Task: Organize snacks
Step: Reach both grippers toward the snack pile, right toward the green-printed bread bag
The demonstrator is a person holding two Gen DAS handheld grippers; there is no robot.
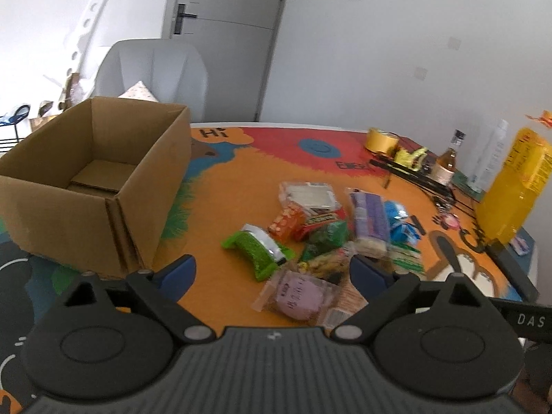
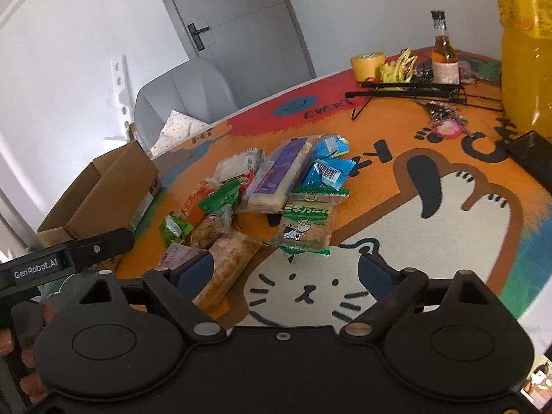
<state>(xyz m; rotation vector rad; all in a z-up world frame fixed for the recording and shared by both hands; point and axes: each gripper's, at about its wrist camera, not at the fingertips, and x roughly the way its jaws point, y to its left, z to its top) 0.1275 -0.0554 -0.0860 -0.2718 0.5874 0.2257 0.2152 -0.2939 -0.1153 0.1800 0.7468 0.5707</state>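
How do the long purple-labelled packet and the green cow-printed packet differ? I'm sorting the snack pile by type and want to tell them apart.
The long purple-labelled packet is a thicker, elongated block, while the green cow-printed packet is shorter and flatter. The purple one has a purple label over pale contents; the cow one is green and tan with a cartoon cow. The purple one sits within the pile; the cow one lies at its edge. Both lie flat on the colourful table mat, sealed.
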